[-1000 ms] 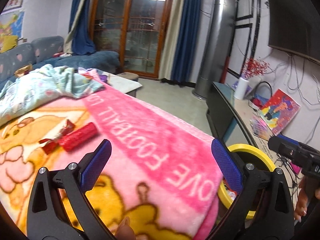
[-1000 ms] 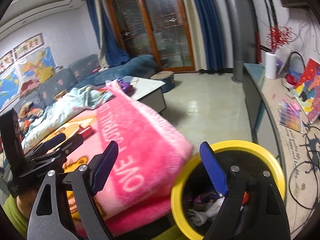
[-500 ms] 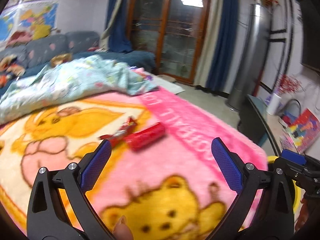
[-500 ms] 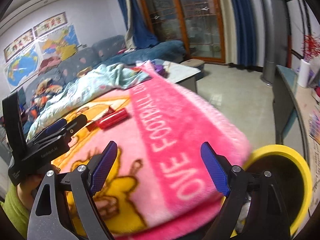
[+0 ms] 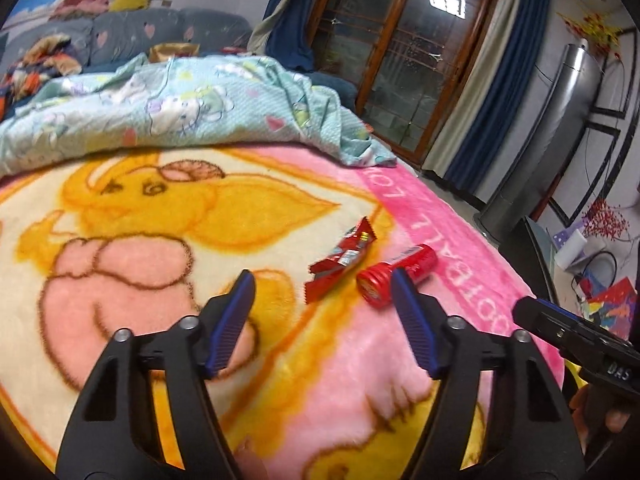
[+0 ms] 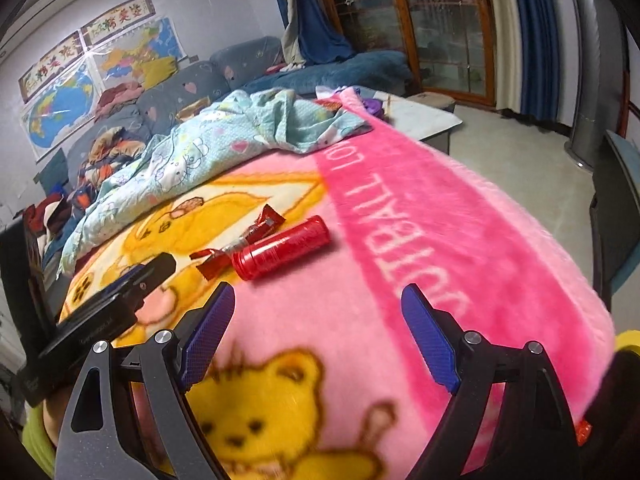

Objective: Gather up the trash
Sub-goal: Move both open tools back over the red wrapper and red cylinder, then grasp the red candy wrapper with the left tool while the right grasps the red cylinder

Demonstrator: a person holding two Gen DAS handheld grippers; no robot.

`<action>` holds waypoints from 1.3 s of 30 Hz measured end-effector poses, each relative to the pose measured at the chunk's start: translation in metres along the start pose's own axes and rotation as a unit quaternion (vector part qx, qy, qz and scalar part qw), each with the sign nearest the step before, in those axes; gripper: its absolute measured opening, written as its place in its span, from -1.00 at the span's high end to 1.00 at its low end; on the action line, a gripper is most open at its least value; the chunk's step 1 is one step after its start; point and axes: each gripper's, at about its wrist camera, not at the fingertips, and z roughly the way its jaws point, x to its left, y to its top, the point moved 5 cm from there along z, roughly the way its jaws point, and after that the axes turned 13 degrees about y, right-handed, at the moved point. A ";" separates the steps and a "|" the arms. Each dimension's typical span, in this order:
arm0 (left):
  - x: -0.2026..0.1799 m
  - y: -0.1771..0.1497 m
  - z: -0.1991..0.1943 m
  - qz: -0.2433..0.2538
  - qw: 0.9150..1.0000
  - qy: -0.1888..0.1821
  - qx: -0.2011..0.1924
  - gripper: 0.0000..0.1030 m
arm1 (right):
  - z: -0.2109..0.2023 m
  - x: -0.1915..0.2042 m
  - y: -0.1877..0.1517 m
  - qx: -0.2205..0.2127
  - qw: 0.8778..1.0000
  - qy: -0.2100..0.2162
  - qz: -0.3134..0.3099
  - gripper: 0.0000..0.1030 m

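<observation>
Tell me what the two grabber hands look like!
Each gripper, left and right, is a black plastic fork with long holes cut in its arms and shiny silver bolts. The fingers wear blue ridged pads. Seen from the side, the right one's black body has small white letters, too blurry to read. No cables show. A bright green sleeve peeks out behind the left one.
</observation>
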 end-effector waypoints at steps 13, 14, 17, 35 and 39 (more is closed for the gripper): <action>0.006 -0.005 0.058 -0.043 0.992 -0.067 0.096 0.30 | 0.089 -0.022 0.031 0.053 0.993 0.018 0.107 -0.44; 0.006 -0.007 0.060 -0.047 0.991 -0.070 0.099 0.34 | 0.096 -0.022 0.032 0.058 0.991 0.022 0.116 -0.42; 0.007 -0.008 0.061 -0.048 0.991 -0.070 0.103 0.45 | 0.113 -0.025 0.030 0.074 0.987 0.028 0.143 -0.29; -0.007 -0.030 0.046 -0.012 0.989 -0.077 0.129 0.98 | 0.070 -0.035 0.004 0.052 0.993 0.029 0.104 0.13; -0.016 -0.038 0.034 -0.003 0.988 -0.081 0.134 0.99 | 0.042 -0.042 -0.011 0.051 0.994 0.026 0.093 0.14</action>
